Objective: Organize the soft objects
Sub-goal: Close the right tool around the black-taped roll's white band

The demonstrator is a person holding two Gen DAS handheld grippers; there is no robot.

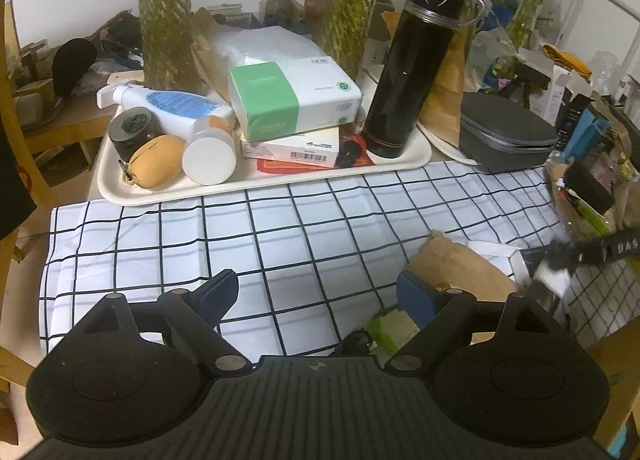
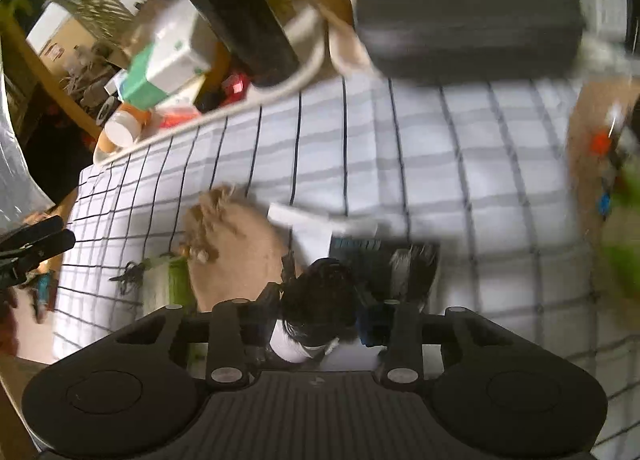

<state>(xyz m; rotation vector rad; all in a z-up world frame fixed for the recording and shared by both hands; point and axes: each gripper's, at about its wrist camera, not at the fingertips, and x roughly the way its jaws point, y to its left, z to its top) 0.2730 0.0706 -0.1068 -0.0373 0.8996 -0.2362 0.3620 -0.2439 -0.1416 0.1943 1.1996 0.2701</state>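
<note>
Black-and-white plush toy (image 2: 320,300): held betw. the fingers of the right tool (image 2: 316,320), close to the tool body; jaws narrowed onto it, white part of the toy lowest in right wrist view. Same toy appears blurred at far right of left wrist view (image 1: 554,272), just beyond the tan soft pouch (image 1: 456,268).

Tan soft pouch: lies on the checked cloth (image 1: 240,236) covering the surface, directly ahead of the left tool's right finger and touching or nearly so; cannot tell which. In right wrist view it sits left of the held toy (image 2: 236,252), w/ a green-and-white soft item (image 2: 168,284) beside it.

Left tool (image 1: 320,292): jaws wide, nothing betw. them, only cloth.

Bkgd.: white tray (image 1: 116,187) at far edge of cloth, carrying a tan rounded pouch (image 1: 158,159), spray bottle (image 1: 172,105), green-and-white tissue pack (image 1: 292,99), black flask (image 1: 408,67). Grey case (image 1: 504,131) right of tray.
</note>
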